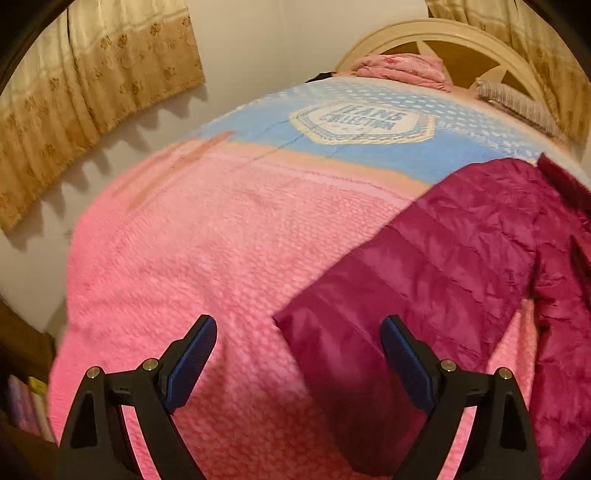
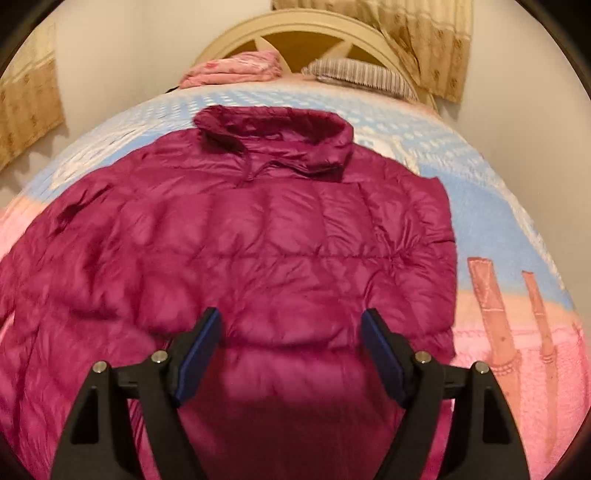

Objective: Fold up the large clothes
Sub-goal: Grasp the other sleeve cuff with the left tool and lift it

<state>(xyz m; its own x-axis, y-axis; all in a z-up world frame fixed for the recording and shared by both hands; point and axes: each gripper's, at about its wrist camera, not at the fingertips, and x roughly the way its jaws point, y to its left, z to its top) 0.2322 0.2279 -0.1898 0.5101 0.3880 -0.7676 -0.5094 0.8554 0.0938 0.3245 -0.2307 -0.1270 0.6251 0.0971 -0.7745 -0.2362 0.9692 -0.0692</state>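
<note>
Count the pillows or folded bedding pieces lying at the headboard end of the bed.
2: a pink floral bundle on the left and a striped pillow on the right, both against the headboard. More may hide behind them.

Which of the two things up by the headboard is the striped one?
The grey-and-white striped pillow, lying on the right under the curtain. The other, left of it, is a folded pink floral quilt.

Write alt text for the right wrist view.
A magenta puffer jacket lies spread flat on a pink and blue blanket, collar toward the headboard. The right claw hovers open above the jacket's lower half, holding nothing.
</note>
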